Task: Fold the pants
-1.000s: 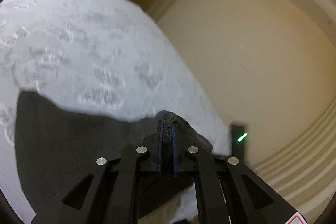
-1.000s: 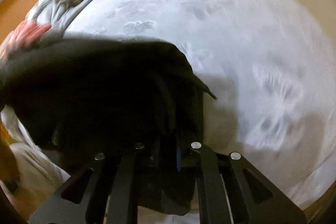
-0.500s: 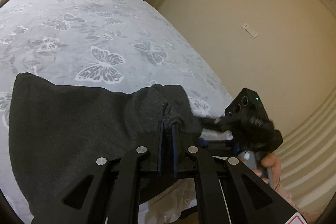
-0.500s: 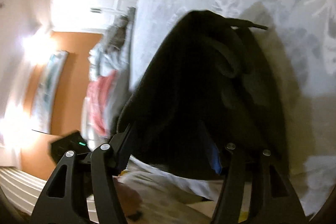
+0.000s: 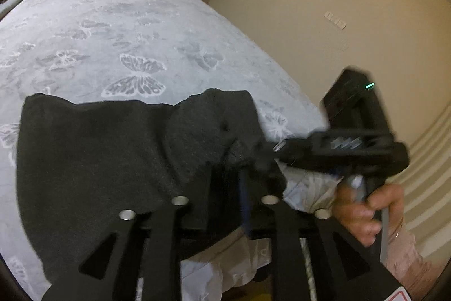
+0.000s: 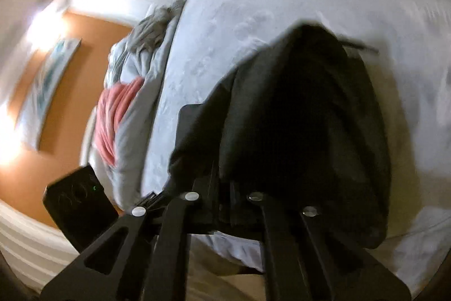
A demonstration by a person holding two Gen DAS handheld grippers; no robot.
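pants (image 5: pixel 107 148) btwn both tongs (image 5: pixel 228 174)

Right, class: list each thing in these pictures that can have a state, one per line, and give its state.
Pants: dark, folded over, lying on the bed at its near edge.
Left gripper: fingers shut on the pants.
Right gripper: at the same bunched corner of the pants; grip hidden by cloth.
Bed cover: spread flat.
Pile of clothes: heaped, unfolded, at the far side of the bed.
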